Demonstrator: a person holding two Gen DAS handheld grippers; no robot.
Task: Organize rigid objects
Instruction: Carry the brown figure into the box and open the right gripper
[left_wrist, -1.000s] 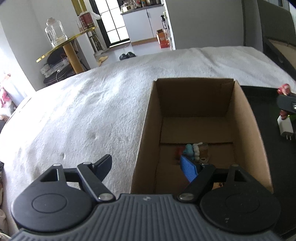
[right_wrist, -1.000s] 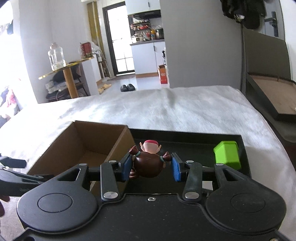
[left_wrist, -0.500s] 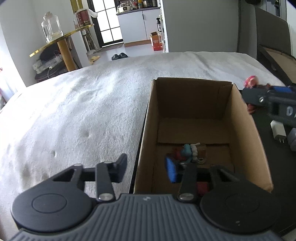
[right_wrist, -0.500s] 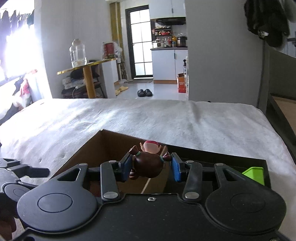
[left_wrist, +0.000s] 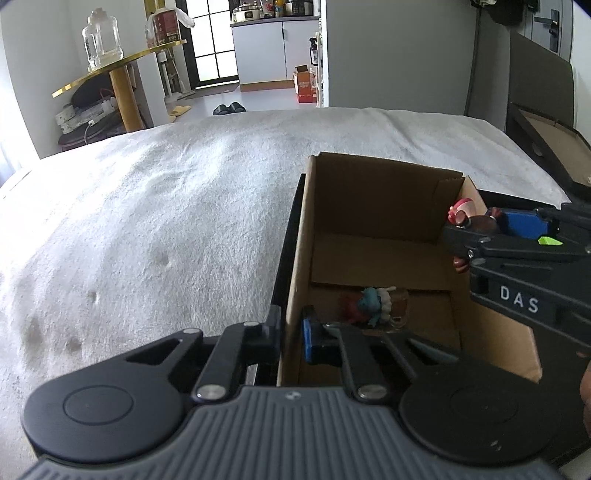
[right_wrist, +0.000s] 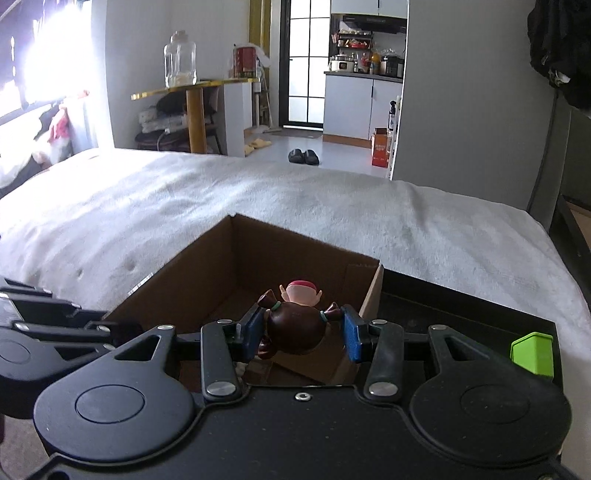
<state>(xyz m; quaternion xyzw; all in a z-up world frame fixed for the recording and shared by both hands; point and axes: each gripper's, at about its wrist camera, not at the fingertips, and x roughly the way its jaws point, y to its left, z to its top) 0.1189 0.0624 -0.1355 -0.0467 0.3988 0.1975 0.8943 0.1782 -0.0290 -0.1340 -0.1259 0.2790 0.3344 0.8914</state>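
An open cardboard box (left_wrist: 369, 192) stands on the white bed cover, with several small figures (left_wrist: 373, 306) lying on its floor. My left gripper (left_wrist: 291, 328) is shut on the box's near left wall, one finger outside and the blue pad inside. My right gripper (right_wrist: 299, 332) is shut on a doll (right_wrist: 295, 325) with brown pigtails and a pink hat. It holds the doll above the right side of the box (right_wrist: 207, 280). In the left wrist view the right gripper (left_wrist: 491, 227) and the doll (left_wrist: 463, 212) reach in over the box's right wall.
A black tray (right_wrist: 443, 306) lies right of the box, and a green block (right_wrist: 532, 352) stands on it. The white bed cover (left_wrist: 166, 221) stretches left of and behind the box. A dark headboard and an open flat box (left_wrist: 554, 147) stand at the far right.
My left gripper's jaws have closed from wide open onto the box's left wall. My right gripper has carried the doll leftward from over the tray to over the box.
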